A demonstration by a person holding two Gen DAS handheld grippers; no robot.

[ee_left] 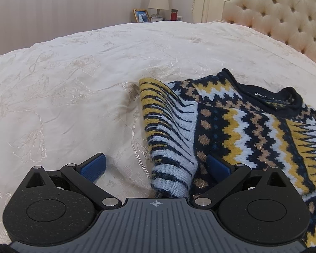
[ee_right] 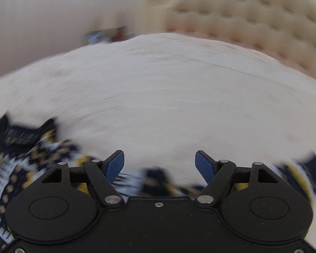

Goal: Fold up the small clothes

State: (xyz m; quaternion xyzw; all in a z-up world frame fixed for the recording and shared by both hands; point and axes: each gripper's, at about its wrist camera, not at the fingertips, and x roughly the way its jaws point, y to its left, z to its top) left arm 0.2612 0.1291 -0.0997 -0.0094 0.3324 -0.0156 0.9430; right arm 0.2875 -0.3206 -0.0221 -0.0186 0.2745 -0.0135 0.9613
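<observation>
A small knitted sweater (ee_left: 252, 130) in navy, yellow, white and tan lies on the bed, its dark collar toward the headboard. One striped sleeve (ee_left: 168, 130) is folded in over the body. My left gripper (ee_left: 155, 166) stands open just above the sleeve's cuff, its blue pads (ee_left: 94, 165) wide apart and not pressing on the knit. The right wrist view is blurred by motion. In it my right gripper (ee_right: 160, 164) is open with nothing between its fingers, over the sweater's (ee_right: 21, 158) far edge, with bare bedspread ahead.
The cream embroidered bedspread (ee_left: 73, 84) stretches wide to the left and behind the sweater. A tufted headboard (ee_left: 284, 16) rises at the back right. A nightstand beyond the bed carries a lamp (ee_left: 158, 0), a picture frame (ee_left: 140, 15) and a red bottle (ee_left: 174, 14).
</observation>
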